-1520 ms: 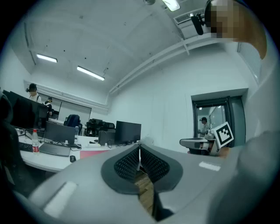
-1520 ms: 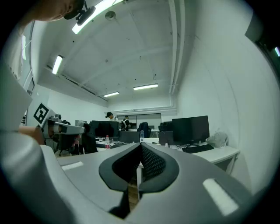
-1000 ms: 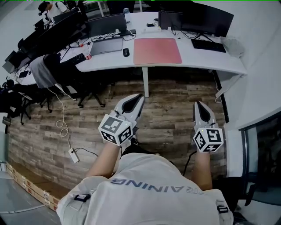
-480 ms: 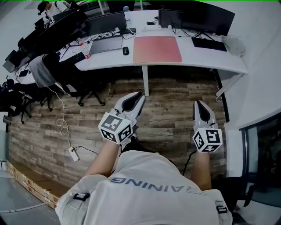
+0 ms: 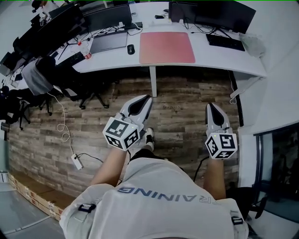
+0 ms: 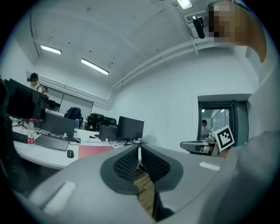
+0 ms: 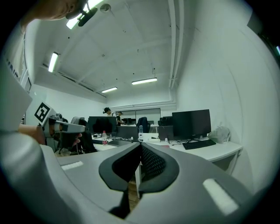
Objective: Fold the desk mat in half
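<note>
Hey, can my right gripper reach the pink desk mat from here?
Probably not yet: the right gripper hangs over the wood floor, short of the desk where the pink desk mat lies. Nothing stands between them.

We note the desk mat [image 5: 167,47]: pink, rectangular, lying flat and fully unfolded on the white desk [image 5: 215,59], one long side near the front edge. We place it between a mouse [image 5: 130,48] and a keyboard [image 5: 225,42], before a dark monitor [image 5: 210,14]
</note>
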Demonstrator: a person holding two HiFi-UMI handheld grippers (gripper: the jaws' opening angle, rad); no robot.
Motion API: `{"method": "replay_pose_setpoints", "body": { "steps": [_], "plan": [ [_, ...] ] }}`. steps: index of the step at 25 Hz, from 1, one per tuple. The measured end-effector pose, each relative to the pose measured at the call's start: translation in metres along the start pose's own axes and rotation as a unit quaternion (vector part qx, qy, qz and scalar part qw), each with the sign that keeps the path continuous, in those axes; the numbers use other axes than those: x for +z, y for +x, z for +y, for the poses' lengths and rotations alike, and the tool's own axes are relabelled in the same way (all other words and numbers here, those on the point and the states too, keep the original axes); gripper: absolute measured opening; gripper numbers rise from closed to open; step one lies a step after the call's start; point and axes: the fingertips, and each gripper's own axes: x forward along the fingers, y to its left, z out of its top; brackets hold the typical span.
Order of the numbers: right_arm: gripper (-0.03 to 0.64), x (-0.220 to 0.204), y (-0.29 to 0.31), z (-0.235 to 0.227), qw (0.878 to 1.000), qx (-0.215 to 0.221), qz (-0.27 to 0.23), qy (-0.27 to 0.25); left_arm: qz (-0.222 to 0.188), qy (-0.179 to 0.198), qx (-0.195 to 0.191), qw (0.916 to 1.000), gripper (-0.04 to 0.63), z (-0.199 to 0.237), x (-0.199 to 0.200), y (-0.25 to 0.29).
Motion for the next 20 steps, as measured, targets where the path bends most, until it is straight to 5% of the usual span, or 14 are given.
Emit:
{"method": "replay_pose_setpoints", "body": {
  "steps": [20],
  "plan": [
    [0.015, 0.022, 0.21, -0.053, 0.996, -0.068, 0.053, -0.024, 0.003, -0.036, -0.034, 0.9988, 0.0, 0.186, 0.038, 0.161]
  ]
}}
